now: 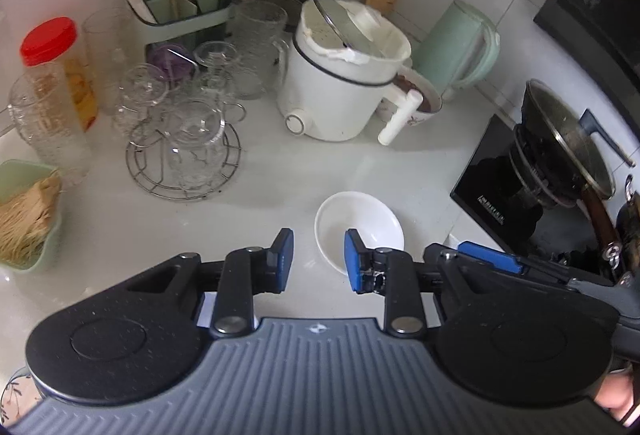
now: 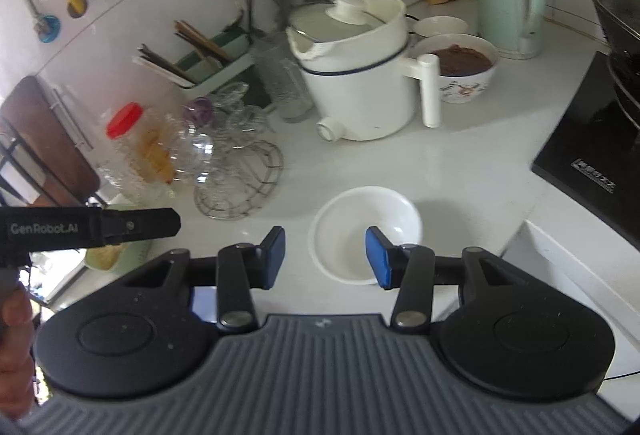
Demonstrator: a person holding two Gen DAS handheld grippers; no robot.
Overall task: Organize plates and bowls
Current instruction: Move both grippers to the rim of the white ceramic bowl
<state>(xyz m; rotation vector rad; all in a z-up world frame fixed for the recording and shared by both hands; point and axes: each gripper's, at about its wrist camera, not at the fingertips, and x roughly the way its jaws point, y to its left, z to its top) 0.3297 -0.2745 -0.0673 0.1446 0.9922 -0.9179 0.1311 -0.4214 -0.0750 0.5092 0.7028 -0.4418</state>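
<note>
A: Where is the thing for the task now?

B: The small round white ceramic bowl (image 2: 366, 233) stands on the pale white table (image 2: 460, 163), alone, at about 6 o'clock from the white electric cooking pot with a side handle (image 2: 360, 75). The wire rack of clear glass cups (image 2: 236, 175) is at its 9 o'clock, well apart, and the black induction cooker (image 2: 592, 163) is at its 3 o'clock.

A: And your two tools?

B: My right hand-held gripper (image 2: 326, 257) is wide open and holds nothing; its right blue pad is over the bowl in the picture, but I cannot tell if it touches. My left hand-held gripper (image 1: 319, 259) is also open and empty, just beside the bowl's near rim.

A: How will the bowl handle?

B: I judge it light but stiff, glazed, so slippery, and it can break if dropped. I would take the rim at the 6 o'clock side, one pad inside and one outside the wall, and close gently but firmly.
</note>
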